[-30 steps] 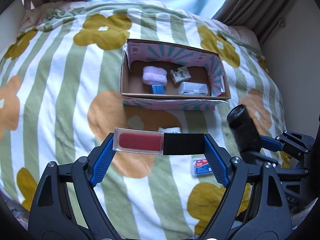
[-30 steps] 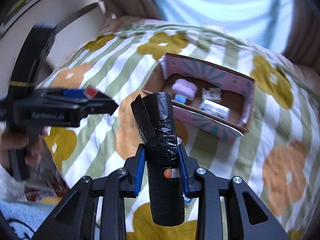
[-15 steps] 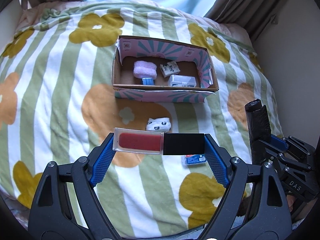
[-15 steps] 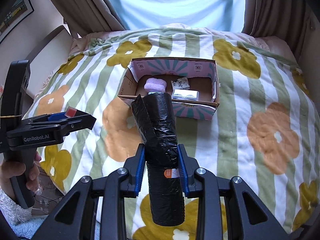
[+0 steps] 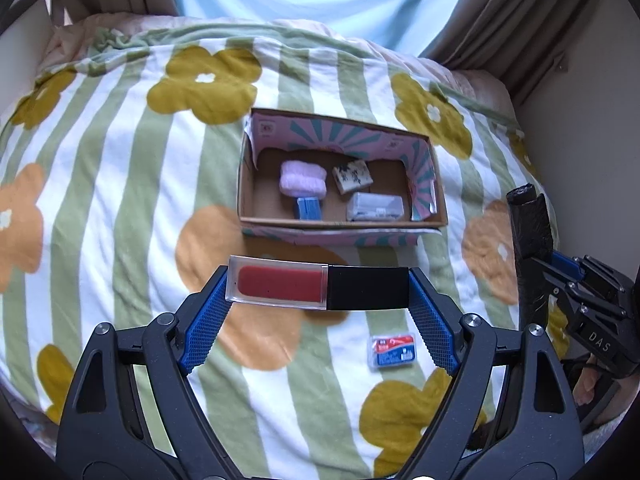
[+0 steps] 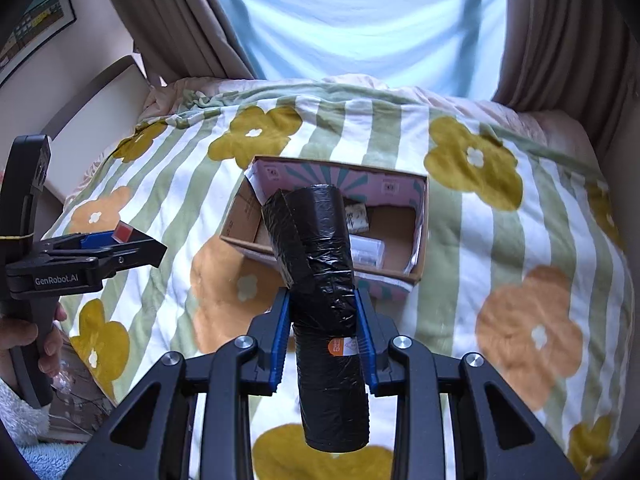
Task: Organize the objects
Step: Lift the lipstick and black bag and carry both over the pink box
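A bed covered by a white blanket with green stripes and big yellow and orange flowers (image 5: 120, 184) fills both views, with beige curtains (image 6: 168, 16) and a pale blue drape (image 6: 360, 20) behind it. In the middle of the blanket sits an open cardboard box with pink and teal printed walls (image 5: 340, 142); inside it lie a fluffy lilac pad (image 5: 302, 178) resting on a small blue packet (image 5: 307, 208), a black-and-white patterned block (image 5: 353, 171) and a silvery clear-wrapped packet (image 5: 376, 207), the last two touching near the box's right half. The right gripper (image 6: 322, 334) has its jaws clenched on a roll of black plastic bags (image 6: 320, 280), held upright-tilted above the blanket in front of the box and hiding part of the box in the right wrist view. The left gripper (image 5: 318, 300) grasps a long flat case, half clear with a red insert and half black (image 5: 318, 289), crosswise between its jaws, on the near side of the box. On the blanket below the case lies a small red-and-blue clear packet (image 5: 391, 353), well apart from the box. A hand (image 6: 24, 340) grips the left handle.
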{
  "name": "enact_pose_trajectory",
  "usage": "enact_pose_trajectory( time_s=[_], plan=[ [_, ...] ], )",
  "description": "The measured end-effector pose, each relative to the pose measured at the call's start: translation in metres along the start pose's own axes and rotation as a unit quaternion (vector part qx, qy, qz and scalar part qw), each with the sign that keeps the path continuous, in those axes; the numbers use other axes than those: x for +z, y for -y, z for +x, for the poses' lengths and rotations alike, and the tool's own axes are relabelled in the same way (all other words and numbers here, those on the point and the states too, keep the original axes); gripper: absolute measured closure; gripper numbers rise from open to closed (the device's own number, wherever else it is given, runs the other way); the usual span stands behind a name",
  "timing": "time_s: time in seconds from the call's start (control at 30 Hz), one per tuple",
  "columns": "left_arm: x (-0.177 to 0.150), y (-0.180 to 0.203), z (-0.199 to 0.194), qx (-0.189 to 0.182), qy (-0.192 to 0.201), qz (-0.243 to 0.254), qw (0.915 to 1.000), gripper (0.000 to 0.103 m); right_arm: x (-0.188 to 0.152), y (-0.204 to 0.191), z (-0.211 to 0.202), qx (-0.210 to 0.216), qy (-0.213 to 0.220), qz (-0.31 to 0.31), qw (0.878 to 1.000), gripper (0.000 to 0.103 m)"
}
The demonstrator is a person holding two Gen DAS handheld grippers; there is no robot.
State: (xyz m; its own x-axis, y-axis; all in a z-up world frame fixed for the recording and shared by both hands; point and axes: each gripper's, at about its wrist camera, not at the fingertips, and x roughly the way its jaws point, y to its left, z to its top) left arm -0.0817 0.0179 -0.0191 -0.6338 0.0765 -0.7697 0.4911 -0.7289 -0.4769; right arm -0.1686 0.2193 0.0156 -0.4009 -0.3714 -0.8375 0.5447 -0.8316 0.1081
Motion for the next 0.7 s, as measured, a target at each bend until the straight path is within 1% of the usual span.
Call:
enact_pose_trajectory(
  time_s=[0.13, 0.27, 0.4, 0.5, 0.6, 0.7],
  plan=[
    [0.025, -0.003, 0.01, 0.01, 0.002, -0.005, 0.9999, 0.019, 0.032, 0.009, 0.017, 0.007, 0.0, -0.032, 0.999, 0.075],
    [0.052, -0.004, 0.031, 0.014, -0.002, -0.012, 0.9998, 0.019, 0.062, 0.014, 0.048, 0.013, -0.008, -0.076, 0.997, 0.075],
    [0.077, -0.001, 0.068, 0.015, -0.03, -0.007, 0.9994, 0.019, 0.083, 0.022, 0.09, 0.022, -0.029, -0.111, 0.993, 0.075],
    [0.089, 0.005, 0.099, 0.019, -0.05, 0.008, 0.9985, 0.019, 0.093, 0.024, 0.124, 0.034, -0.048, -0.145, 0.988, 0.075],
    [0.096, 0.013, 0.131, 0.021, -0.065, 0.026, 0.9973, 0.019, 0.099, 0.027, 0.157, 0.055, -0.066, -0.167, 0.982, 0.075],
    [0.097, 0.019, 0.164, 0.021, -0.081, 0.043, 0.9956, 0.019, 0.101, 0.023, 0.191, 0.077, -0.086, -0.213, 0.97, 0.075]
  ],
)
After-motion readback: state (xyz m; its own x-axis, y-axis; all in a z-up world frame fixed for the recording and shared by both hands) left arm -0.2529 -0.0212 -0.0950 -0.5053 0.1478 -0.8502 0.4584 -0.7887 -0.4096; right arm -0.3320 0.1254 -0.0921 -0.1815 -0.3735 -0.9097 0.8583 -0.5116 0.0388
